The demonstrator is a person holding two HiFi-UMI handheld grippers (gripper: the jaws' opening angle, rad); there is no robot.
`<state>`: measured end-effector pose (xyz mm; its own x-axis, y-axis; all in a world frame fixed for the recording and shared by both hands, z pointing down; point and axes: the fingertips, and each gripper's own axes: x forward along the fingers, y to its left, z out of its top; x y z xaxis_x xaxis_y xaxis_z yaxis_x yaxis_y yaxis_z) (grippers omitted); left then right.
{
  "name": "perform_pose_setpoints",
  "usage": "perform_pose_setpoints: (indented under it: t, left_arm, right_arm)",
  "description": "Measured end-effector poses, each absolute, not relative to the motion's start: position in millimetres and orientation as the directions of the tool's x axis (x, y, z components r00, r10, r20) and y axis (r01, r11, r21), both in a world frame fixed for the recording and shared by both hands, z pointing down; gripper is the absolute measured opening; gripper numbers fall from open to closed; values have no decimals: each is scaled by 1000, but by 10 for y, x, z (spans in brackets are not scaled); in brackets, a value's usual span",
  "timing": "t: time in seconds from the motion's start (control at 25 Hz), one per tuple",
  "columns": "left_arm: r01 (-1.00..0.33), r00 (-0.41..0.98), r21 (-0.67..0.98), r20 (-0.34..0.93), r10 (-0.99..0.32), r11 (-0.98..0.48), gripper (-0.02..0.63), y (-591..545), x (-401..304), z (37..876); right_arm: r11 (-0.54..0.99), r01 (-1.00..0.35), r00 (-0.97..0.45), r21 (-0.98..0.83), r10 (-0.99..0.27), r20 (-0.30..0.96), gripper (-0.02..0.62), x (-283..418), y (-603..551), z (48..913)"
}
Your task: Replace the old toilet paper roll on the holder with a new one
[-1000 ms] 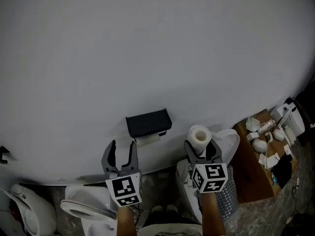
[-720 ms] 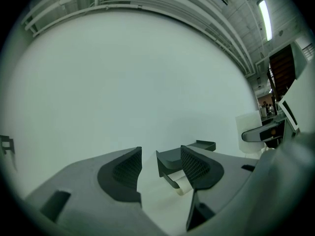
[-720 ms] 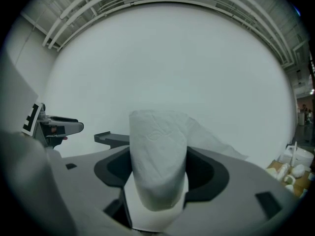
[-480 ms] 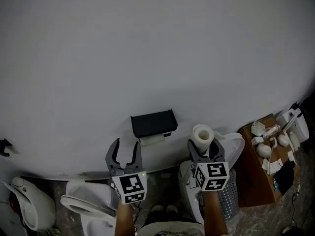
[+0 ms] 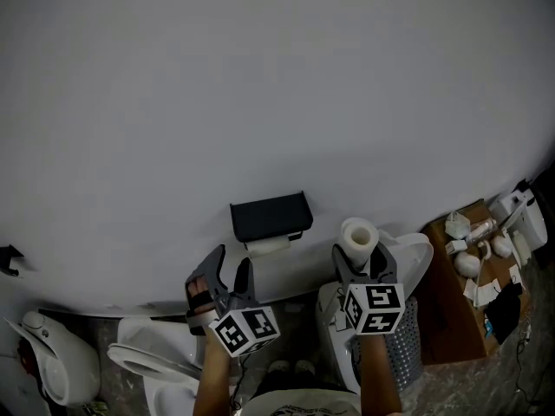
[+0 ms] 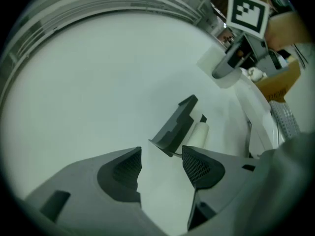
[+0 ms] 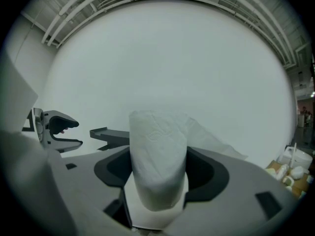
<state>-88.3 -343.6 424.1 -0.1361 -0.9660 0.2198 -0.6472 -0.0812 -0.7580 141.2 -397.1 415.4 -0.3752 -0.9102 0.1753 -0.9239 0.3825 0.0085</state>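
Note:
A black wall holder (image 5: 269, 217) carries the old, thin white roll (image 5: 267, 246) just beneath it. My left gripper (image 5: 228, 263) hangs below and left of the holder, rolled to one side, open and empty. In the left gripper view the holder (image 6: 174, 127) and old roll (image 6: 198, 134) lie ahead, beyond the gripper (image 6: 161, 162). My right gripper (image 5: 360, 263) is shut on a new, thick toilet paper roll (image 5: 358, 241), upright, right of the holder. In the right gripper view that roll (image 7: 157, 156) fills the jaws, with the holder (image 7: 110, 134) to its left.
A plain white wall fills most of the view. A toilet bowl (image 5: 152, 367) stands at lower left. Under my right hand are a white cistern (image 5: 408, 254) and a mesh bin (image 5: 403, 354). A cardboard box (image 5: 455, 310) with small white items stands at right.
My left gripper has rolled over to one side and sunk a little, still open. My right gripper and the new roll have kept still.

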Motion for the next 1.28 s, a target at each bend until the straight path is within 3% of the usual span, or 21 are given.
perform_pose_setpoints:
  t: [0.2,0.28,1.28]
  left_arm:
    - [-302,-245,-946,194,-950,-116,250,-3500,-838,4466]
    - [-238,-267,-963,192,-945,-128,251,-3530,-822,4561]
    - [-134,-215,-962,264,-940,-239,255,-4041,-374,5031]
  right_arm:
    - [368,-930,-361,3,-914,183,301,1478,-3995,4194]
    - [363,-932,-357,1,-916,186,301,1488,-4004,4209]
    - [328,-945,-322,-7,-923,213,301,1672,-4150,4326]
